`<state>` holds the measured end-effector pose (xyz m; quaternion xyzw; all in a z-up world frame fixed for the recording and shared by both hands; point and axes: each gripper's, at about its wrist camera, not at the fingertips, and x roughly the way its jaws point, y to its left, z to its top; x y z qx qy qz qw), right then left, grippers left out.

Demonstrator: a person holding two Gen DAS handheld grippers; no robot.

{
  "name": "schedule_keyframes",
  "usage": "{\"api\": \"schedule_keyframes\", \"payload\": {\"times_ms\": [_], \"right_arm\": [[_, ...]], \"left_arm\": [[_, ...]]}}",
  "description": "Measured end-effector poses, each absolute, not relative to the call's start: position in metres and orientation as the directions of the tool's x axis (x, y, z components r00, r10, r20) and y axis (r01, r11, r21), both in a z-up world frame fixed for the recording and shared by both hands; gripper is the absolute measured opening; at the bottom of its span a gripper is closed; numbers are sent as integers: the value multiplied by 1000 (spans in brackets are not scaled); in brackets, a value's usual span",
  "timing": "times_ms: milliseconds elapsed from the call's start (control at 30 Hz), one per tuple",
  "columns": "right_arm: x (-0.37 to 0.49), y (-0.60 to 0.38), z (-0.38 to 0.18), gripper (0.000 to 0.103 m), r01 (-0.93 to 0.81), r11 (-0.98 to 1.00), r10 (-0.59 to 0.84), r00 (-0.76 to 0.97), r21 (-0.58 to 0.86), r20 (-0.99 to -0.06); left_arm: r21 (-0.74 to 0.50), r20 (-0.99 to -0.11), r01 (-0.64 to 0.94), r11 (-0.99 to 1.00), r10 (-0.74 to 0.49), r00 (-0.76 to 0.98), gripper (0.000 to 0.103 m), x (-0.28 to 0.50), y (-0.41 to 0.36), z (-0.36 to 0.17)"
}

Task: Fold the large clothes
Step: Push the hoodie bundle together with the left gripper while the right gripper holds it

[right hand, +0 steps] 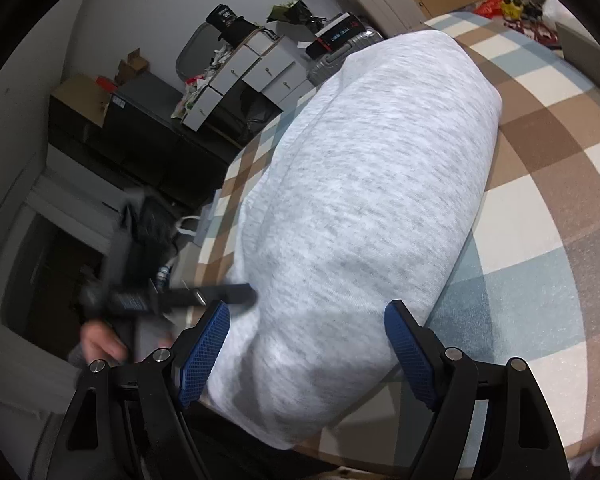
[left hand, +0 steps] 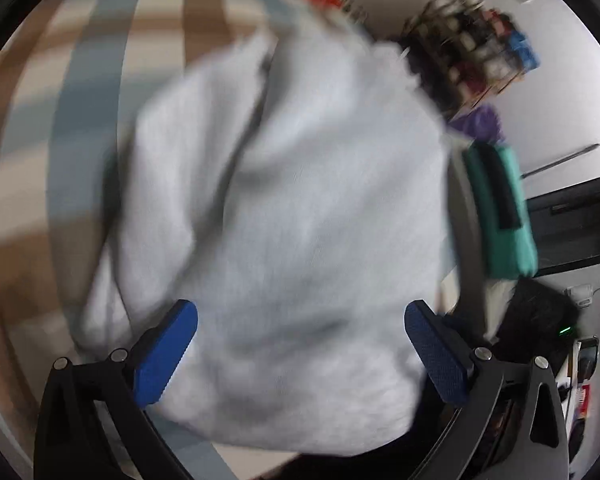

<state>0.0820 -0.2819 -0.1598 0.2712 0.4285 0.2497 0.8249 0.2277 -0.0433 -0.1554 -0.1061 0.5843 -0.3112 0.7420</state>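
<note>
A light grey heathered garment [right hand: 360, 184] lies folded into a thick oblong bundle on a checked bed cover [right hand: 540, 168]. My right gripper [right hand: 308, 344] stands open over its near end, one blue pad at each side of the cloth, neither visibly pressing. The left wrist view is blurred: the same grey garment [left hand: 284, 200] fills it, and my left gripper [left hand: 302, 348] is open wide above its near part with nothing pinched. In the right wrist view a dark blurred finger [right hand: 228, 293] of the left gripper reaches the garment's left edge, and a hand [right hand: 100, 344] holds that tool.
The bed's left edge [right hand: 216, 216] runs beside the garment. Beyond it stand dark cabinets [right hand: 140, 132], white drawers [right hand: 256, 68] and a suitcase [right hand: 336, 60]. A blurred teal and grey object [left hand: 496, 208] shows by the garment's right side. The cover [left hand: 60, 120] lies bare to the left.
</note>
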Motion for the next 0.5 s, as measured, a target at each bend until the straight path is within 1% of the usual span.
{"api": "schedule_keyframes", "payload": {"times_ms": [33, 100, 133, 167, 200, 233, 300, 367, 400, 433, 500], "right_arm": [[82, -282, -159, 81, -177, 726, 646, 508, 664, -570], [84, -285, -161, 81, -171, 712, 657, 504, 681, -560], [86, -287, -161, 81, -167, 704, 664, 502, 691, -555], [86, -288, -162, 81, -164, 696, 669, 500, 699, -550], [87, -289, -163, 81, -162, 688, 676, 497, 707, -544], [87, -291, -163, 81, -160, 680, 682, 495, 716, -538], [88, -296, -166, 81, -149, 655, 699, 492, 741, -519], [91, -311, -172, 80, -96, 647, 686, 507, 757, -522], [92, -318, -175, 80, -62, 645, 674, 517, 762, -528], [93, -327, -179, 80, -22, 632, 663, 533, 775, -526], [96, -342, -187, 80, 37, 603, 656, 547, 797, -521]], "left_arm": [[-448, -806, 367, 815, -546, 228, 101, 238, -43, -136], [-311, -836, 370, 875, -437, 332, 101, 256, -47, -127], [-258, -859, 353, 899, -381, 342, 101, 271, -51, -132], [-250, -881, 329, 911, -355, 313, 101, 283, -53, -142], [-282, -898, 307, 909, -362, 250, 101, 296, -53, -157], [-347, -899, 277, 896, -402, 173, 101, 311, -54, -179], [-422, -887, 246, 873, -453, 87, 101, 321, -59, -202], [-496, -861, 224, 839, -509, 0, 101, 325, -69, -227], [-530, -843, 207, 822, -537, -29, 101, 322, -70, -229], [-555, -823, 221, 802, -568, -6, 101, 322, -70, -228], [-639, -765, 200, 743, -641, -63, 101, 320, -71, -234]]}}
